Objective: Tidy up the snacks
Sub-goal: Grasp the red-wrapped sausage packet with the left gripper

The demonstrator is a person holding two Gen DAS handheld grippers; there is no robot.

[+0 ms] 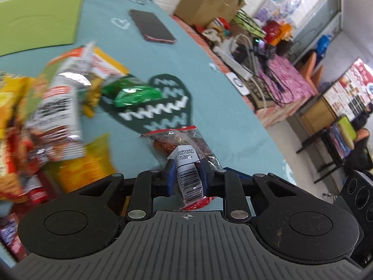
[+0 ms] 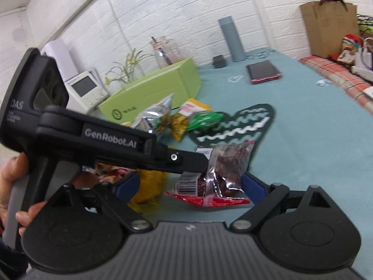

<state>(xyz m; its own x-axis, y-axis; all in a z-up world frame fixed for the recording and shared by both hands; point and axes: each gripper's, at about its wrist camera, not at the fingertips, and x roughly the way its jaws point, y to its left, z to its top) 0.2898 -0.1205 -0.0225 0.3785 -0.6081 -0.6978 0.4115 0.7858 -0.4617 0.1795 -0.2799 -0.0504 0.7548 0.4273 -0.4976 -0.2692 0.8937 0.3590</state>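
We have the left gripper (image 1: 186,175) clamped tight on the clear snack packet (image 1: 184,144), pads pinching it at the white barcode label near its close end. The packet's far part lies just ahead of the fingertips on the teal tablecloth (image 1: 233,107), beside the dark heart patch (image 1: 163,109).

The right gripper (image 2: 191,184) stands wide, jaws flanking the same packet (image 2: 223,170) without touching it. Nothing is held there. In the right wrist view the left gripper (image 2: 205,163) comes in from the left, its tip on the packet's label end.

Handling, our judgement: light, soft film bag, crinkly and slippery, with dark lumpy pieces inside that could crush. Best taken by the flat sealed margin or label, not across the contents. The present hold looks reasonable, though thin film may slide.

Orientation: long axis runs roughly straight away from the left claw, red sealed edge nearest, the other red edge farthest.

To the left of the left claw sits the blurred snack pile (image 1: 46,121); the green box (image 1: 39,18) lies beyond it.
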